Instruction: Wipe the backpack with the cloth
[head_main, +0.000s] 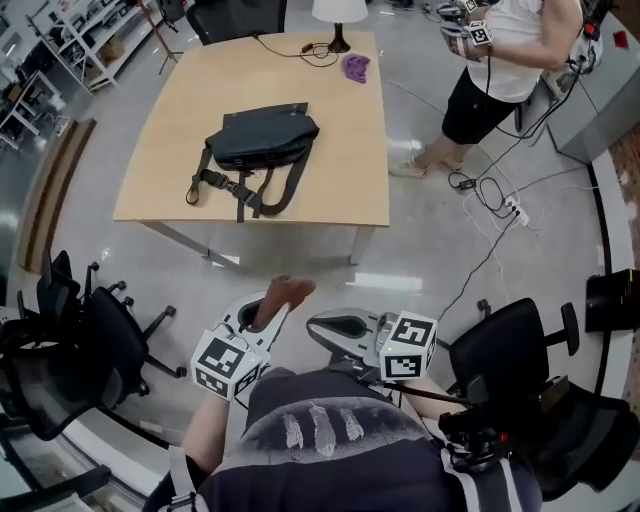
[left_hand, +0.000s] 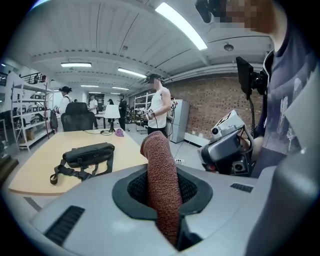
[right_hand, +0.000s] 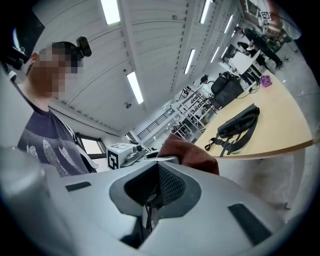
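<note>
A black backpack (head_main: 262, 140) lies flat on the wooden table (head_main: 330, 190), straps trailing toward the front edge. Well short of the table, close to my body, my left gripper (head_main: 268, 312) is shut on a rust-brown cloth (head_main: 283, 293) that sticks up out of its jaws. In the left gripper view the cloth (left_hand: 162, 185) stands upright, with the backpack (left_hand: 89, 154) far off to the left. My right gripper (head_main: 325, 325) hangs beside the left one, shut with nothing in it. The right gripper view shows the cloth (right_hand: 192, 152) and the distant backpack (right_hand: 239, 122).
A purple rag (head_main: 356, 67), a lamp base (head_main: 338, 40) and a cable sit at the table's far end. Another person (head_main: 500, 60) stands at the back right. Office chairs (head_main: 90, 340) (head_main: 520, 350) flank me, and cables (head_main: 490, 200) trail on the floor.
</note>
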